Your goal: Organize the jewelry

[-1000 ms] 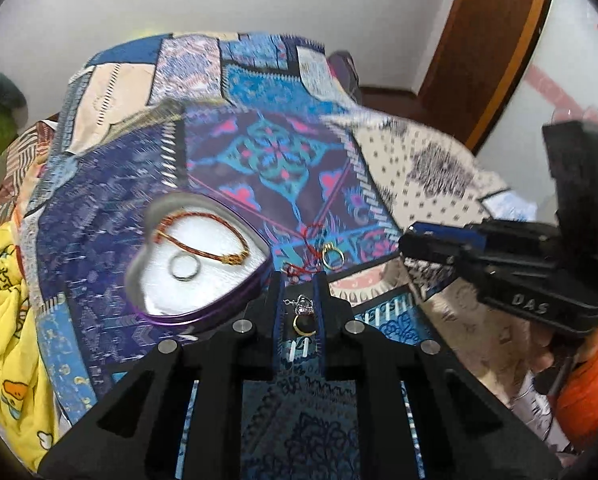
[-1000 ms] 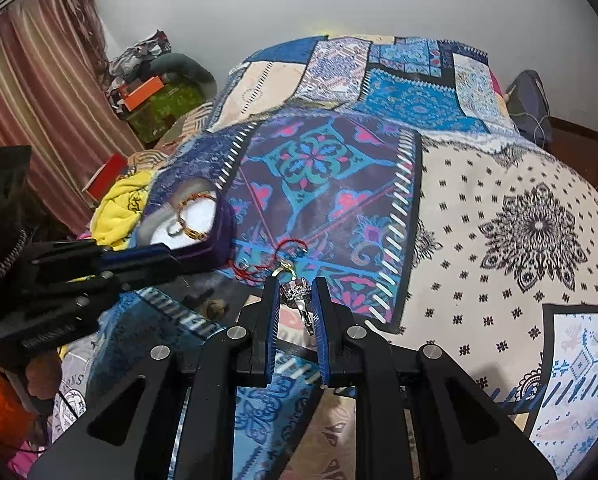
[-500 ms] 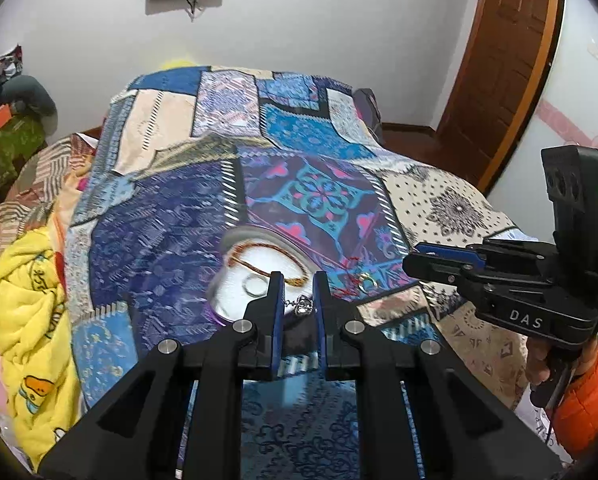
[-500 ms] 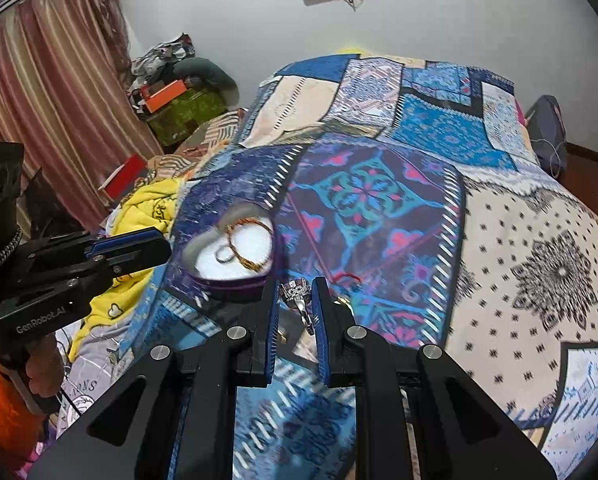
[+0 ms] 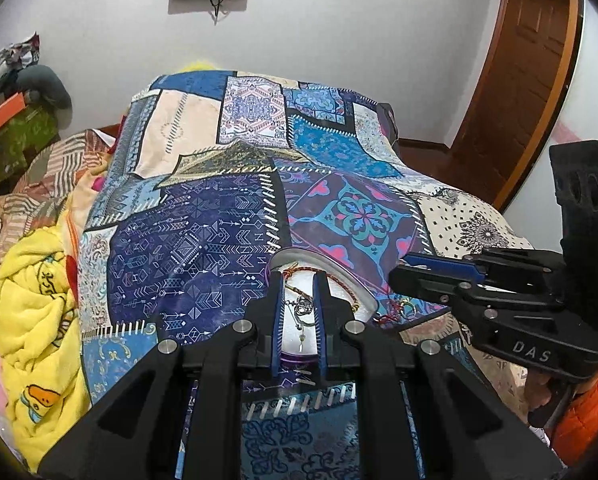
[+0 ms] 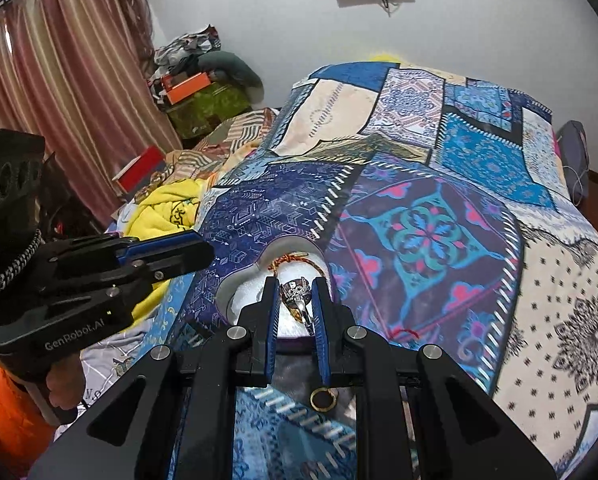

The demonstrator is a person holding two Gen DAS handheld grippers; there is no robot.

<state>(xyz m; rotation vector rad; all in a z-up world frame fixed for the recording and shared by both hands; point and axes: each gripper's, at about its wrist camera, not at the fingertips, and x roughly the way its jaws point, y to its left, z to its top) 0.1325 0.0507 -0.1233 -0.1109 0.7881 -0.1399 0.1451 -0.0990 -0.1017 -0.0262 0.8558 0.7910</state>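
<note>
A heart-shaped purple tin (image 5: 369, 298) (image 6: 235, 278) with a white lining sits on the patchwork bedspread and holds a red-gold cord bracelet (image 5: 341, 276) (image 6: 289, 259). My left gripper (image 5: 297, 294) is shut on a small silver chain earring (image 5: 304, 306) above the tin. My right gripper (image 6: 295, 294) is shut on a silver crown ring (image 6: 297, 290), also over the tin. A gold ring (image 6: 322, 399) lies on the bedspread under the right gripper. A red cord with a gold ring (image 5: 405, 307) lies right of the tin.
A yellow blanket (image 5: 35, 320) is bunched at the bed's left edge. Boxes and clothes (image 6: 191, 88) are piled by the curtain at the far left. A wooden door (image 5: 519, 80) stands at the right. Each gripper shows in the other's view, the right (image 5: 499, 312), the left (image 6: 79, 280).
Both grippers have lifted and drawn back, then moved over the tin with their jewelry still held. The tin now sits right under both pairs of fingers.
</note>
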